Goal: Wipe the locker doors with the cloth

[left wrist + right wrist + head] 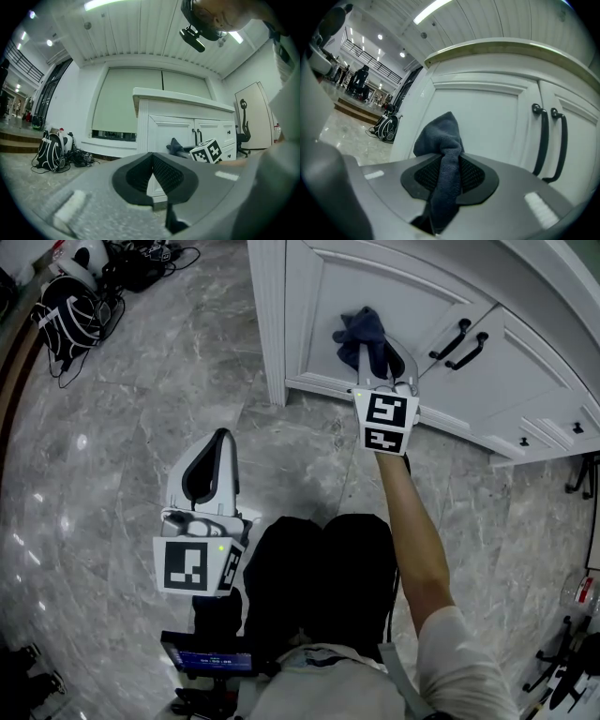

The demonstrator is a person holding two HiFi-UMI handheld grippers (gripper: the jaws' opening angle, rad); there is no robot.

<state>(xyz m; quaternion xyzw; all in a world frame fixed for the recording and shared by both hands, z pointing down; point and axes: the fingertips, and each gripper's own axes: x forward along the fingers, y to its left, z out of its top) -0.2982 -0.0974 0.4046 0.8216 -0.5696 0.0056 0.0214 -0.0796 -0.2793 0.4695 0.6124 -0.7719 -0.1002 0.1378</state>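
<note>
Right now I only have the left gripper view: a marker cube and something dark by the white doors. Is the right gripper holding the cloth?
Observer: Yes. The right gripper view shows the right gripper shut on the dark blue cloth, bunched between its fingers.
Operator: Which door?
Observer: In the head view the cloth is in front of the door left of the two black handles. I can't confirm contact.
Operator: And my left gripper?
Observer: The left gripper hangs over the marble floor, back from the doors.
</note>
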